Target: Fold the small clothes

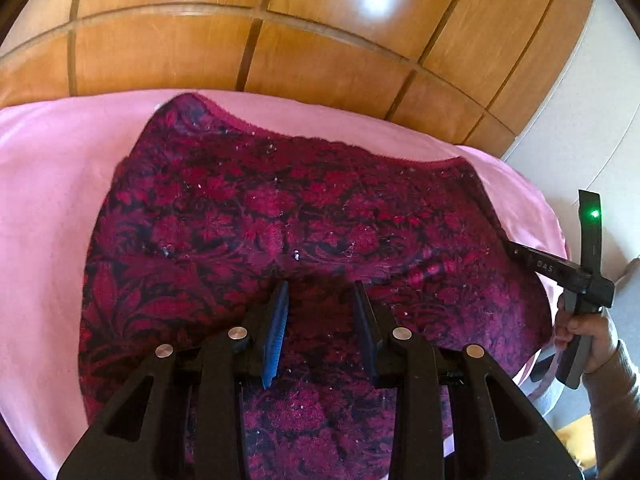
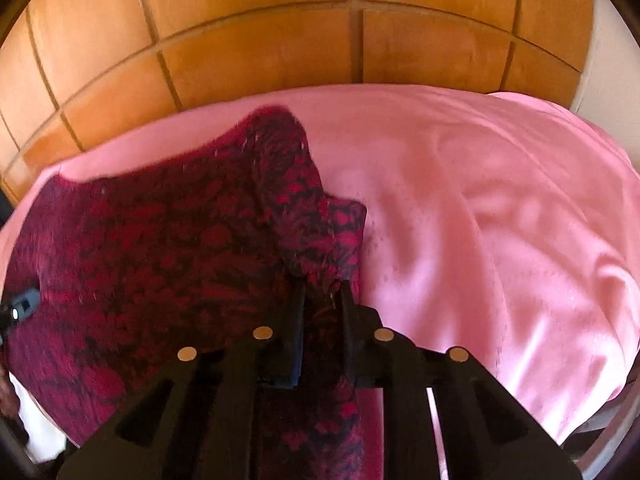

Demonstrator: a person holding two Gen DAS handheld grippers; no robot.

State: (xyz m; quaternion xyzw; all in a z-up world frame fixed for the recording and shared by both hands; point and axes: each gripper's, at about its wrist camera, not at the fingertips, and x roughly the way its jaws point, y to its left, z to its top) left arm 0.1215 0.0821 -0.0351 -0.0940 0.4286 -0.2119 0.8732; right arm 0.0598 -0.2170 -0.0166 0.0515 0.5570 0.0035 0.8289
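Right wrist view, nearest first: my right gripper (image 2: 322, 292) is pinching a bunched fold of the red patterned garment (image 2: 152, 248) near its right edge, the cloth rising to a peak just past the fingers. Left wrist view: my left gripper (image 1: 322, 292) is spread, jaws apart over the garment's near middle, gripping nothing. Garment lies across the pink bedsheet (image 2: 480, 220), reaching toward the far edge by the wooden headboard (image 1: 280, 40). Looks thick, soft, floppy, not slippery; I'd take it by hems or corners.
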